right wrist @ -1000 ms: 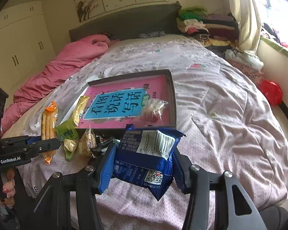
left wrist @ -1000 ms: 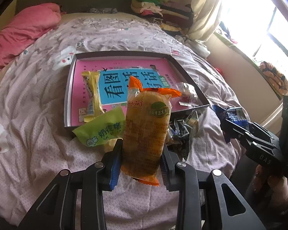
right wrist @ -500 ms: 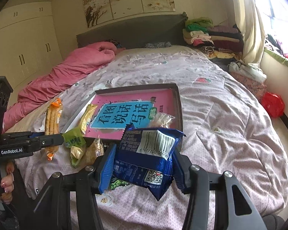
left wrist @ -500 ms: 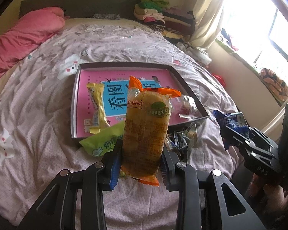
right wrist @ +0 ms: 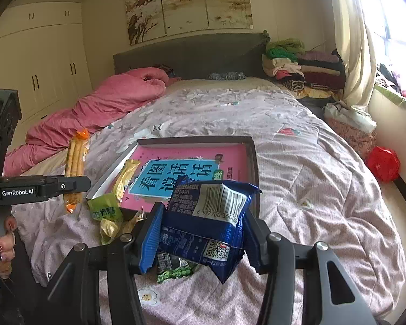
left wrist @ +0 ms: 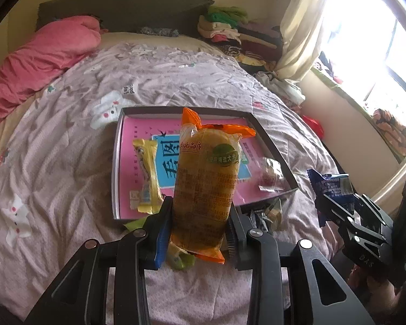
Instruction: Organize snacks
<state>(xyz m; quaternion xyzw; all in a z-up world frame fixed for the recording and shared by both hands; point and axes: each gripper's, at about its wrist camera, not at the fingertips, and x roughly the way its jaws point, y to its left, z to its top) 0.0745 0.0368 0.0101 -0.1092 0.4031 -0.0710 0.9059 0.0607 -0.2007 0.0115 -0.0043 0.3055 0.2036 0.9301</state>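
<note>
A bed (right wrist: 297, 146) covered with a pale lilac patterned quilt fills a bedroom, with a pink duvet (right wrist: 108, 105) bunched on its left, a dark headboard (right wrist: 189, 54), folded clothes (right wrist: 305, 67) piled at the head corner, and a curtained window (left wrist: 365, 40) on the right. On the quilt lies a shallow dark-rimmed tray (left wrist: 116, 162) with a pink and blue printed sheet inside; a yellow wrapped bar (left wrist: 146, 176) lies along its left side and a clear-wrapped sweet (left wrist: 270, 170) near its right rim. The left tongs (left wrist: 200, 222) are closed on an upright orange-ended pack of biscuits (left wrist: 205, 184), held in the air over the tray's near edge. The right tongs (right wrist: 203, 235) grip a blue snack packet (right wrist: 208, 216) by its sides, above the quilt just before the tray. A green packet (right wrist: 105, 208) and small gold-wrapped pieces (right wrist: 113, 227) lie loose at the tray's near left corner. The quilt to the right of the tray lies wide and bare. The held packs hide much of the tray's near rim, and the snacks beneath the blue packet are too cut off to name.
</note>
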